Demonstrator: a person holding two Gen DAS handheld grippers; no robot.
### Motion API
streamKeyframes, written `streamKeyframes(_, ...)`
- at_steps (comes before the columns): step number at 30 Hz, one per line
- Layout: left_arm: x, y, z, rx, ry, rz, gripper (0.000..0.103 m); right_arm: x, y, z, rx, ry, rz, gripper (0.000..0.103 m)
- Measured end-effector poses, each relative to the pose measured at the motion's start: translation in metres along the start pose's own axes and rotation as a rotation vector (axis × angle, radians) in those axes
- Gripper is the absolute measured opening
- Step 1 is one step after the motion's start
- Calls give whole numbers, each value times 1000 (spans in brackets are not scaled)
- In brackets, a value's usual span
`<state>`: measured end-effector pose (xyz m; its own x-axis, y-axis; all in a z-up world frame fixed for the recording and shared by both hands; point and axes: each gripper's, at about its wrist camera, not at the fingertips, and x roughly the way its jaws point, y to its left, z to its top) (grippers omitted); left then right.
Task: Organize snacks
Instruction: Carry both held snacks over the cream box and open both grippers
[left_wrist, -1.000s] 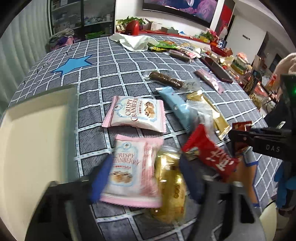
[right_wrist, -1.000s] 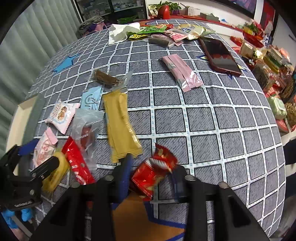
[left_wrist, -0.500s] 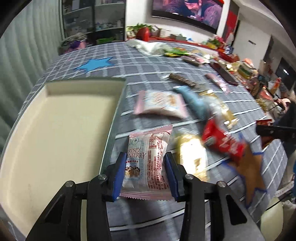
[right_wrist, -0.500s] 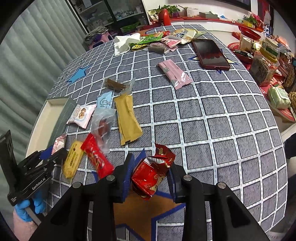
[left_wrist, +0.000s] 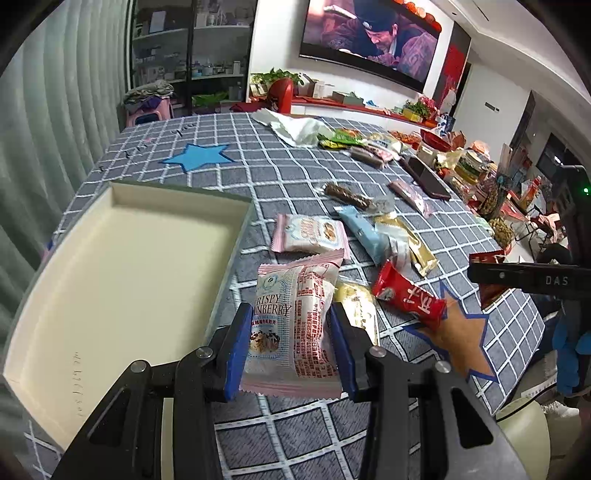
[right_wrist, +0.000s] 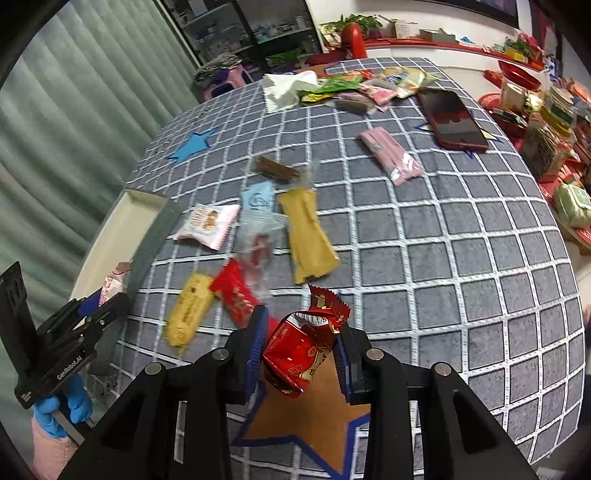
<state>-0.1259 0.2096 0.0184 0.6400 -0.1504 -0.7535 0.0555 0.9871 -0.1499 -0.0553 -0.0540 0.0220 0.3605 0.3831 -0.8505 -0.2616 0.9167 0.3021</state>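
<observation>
Looking along the left hand-held gripper (left_wrist: 290, 343), its blue pads are clamped on the pink-and-white crispy cranberry biscuit packet (left_wrist: 293, 328), now lifted off the grey checked tabletop (left_wrist: 280, 177); a second ago that packet lay flat between the wide-open jaws, which have since closed on it. The cream shallow rectangular tray (left_wrist: 122, 277), then only an edge at the left, now fills the left half of the view just beside the held packet. A second identical pink packet (left_wrist: 310, 234), a gold foil packet (left_wrist: 358, 302) and a red wrapped bar (left_wrist: 406, 299) lie on the tabletop beyond. From the right wrist view, the right hand-held gripper (right_wrist: 301, 349) is clamped on a crumpled red foil snack packet (right_wrist: 303, 350), as it was a second ago, but the packet now hangs clear above the orange star patch (right_wrist: 314, 417), the tabletop looking farther below. At the left edge the left hand-held gripper carries its pink packet over the tray's rim.
</observation>
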Motion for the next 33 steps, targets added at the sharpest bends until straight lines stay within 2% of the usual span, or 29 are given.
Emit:
streamKeyframes(5, -20, 28, 3, -31, -30, 54, 45, 7, 36, 15, -44, 12, 49, 35)
streamKeyframes(9, -33, 70, 0, -74, -41, 148, 45, 22, 89, 26, -123, 31, 118, 35)
streamKeyframes(13, -33, 114, -8, -141, -18, 226, 45, 41, 146, 30, -200, 61, 192, 35)
streamKeyframes(18, -22, 147, -23, -192, 32, 254, 46, 73, 218, 29, -278, 111, 278, 35)
streamKeyframes(21, -12, 154, -33, -178, 63, 279, 51, 92, 246, 26, -316, 146, 284, 36)
streamKeyframes(22, -9, 154, -36, -162, 71, 293, 59, 99, 251, 25, -323, 165, 275, 36)
streamKeyframes(23, -9, 157, -39, -149, 79, 307, 65, 106, 255, 24, -326, 183, 262, 43)
streamKeyframes(24, -7, 159, -42, -139, 91, 319, 76, 109, 255, 23, -328, 196, 246, 55)
streamKeyframes(25, -6, 161, -45, -136, 98, 326, 79, 111, 252, 20, -326, 197, 227, 82)
streamKeyframes(26, -4, 163, -48, -134, 110, 325, 79, 110, 249, 20, -325, 187, 220, 91)
streamKeyframes(33, -16, 159, -71, -117, 112, 314, 81, 85, 203, 16, -335, 131, 121, 91)
